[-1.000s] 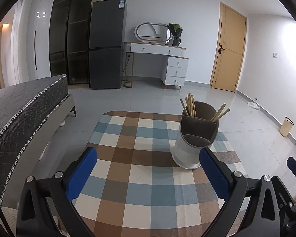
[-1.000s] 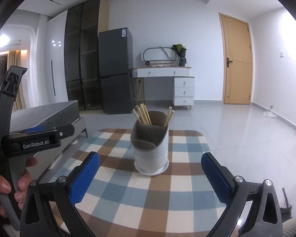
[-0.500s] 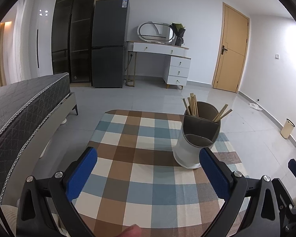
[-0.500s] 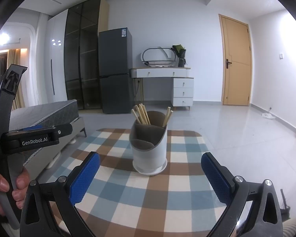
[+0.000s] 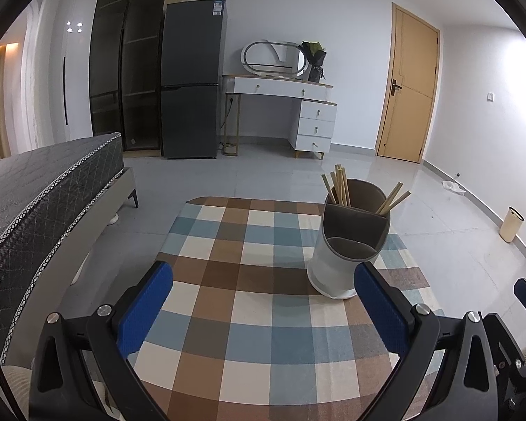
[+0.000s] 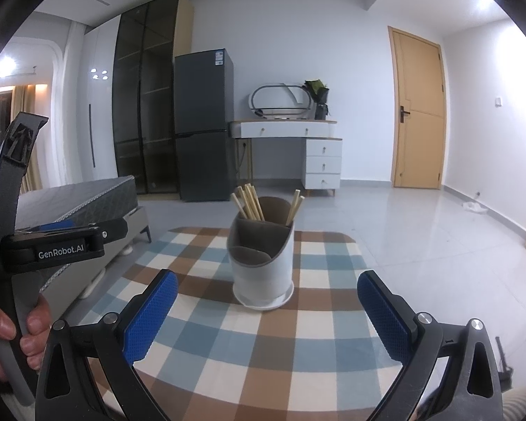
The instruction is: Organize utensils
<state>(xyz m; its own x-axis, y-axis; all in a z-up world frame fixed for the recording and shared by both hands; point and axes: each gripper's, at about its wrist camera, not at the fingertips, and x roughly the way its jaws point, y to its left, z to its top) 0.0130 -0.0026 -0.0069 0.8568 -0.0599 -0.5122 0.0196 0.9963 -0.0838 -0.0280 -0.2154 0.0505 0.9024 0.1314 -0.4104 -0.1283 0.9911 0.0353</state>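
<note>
Left wrist view: the left gripper (image 5: 263, 312) hangs over the near part of a checked tablecloth (image 5: 249, 301), its blue-padded jaws spread wide and holding nothing. The utensil holder (image 5: 347, 245), white below with a grey-brown divided top, stands upright on the cloth toward the right, just beyond the right-hand pad and not touched by it. Wooden chopsticks (image 5: 338, 184) lean in its back left compartment, and a second pair (image 5: 392, 198) leans out to the right from the back right one; the front compartment looks bare inside. Behind the table stand a dark fridge (image 5: 191, 80), a white dressing table (image 5: 287, 105) and a tan door (image 5: 408, 87), with a grey bed (image 5: 42, 189) along the left.

From the right wrist, the right gripper (image 6: 266, 314) is likewise released, jaws wide apart, with the utensil holder (image 6: 261, 263) standing between and beyond them, clear of both pads. The chopsticks (image 6: 249, 201) poke up from its rear sections. At the left edge a hand (image 6: 8, 329) grips the handle of the other gripper, marked GenRobot.AI.
</note>
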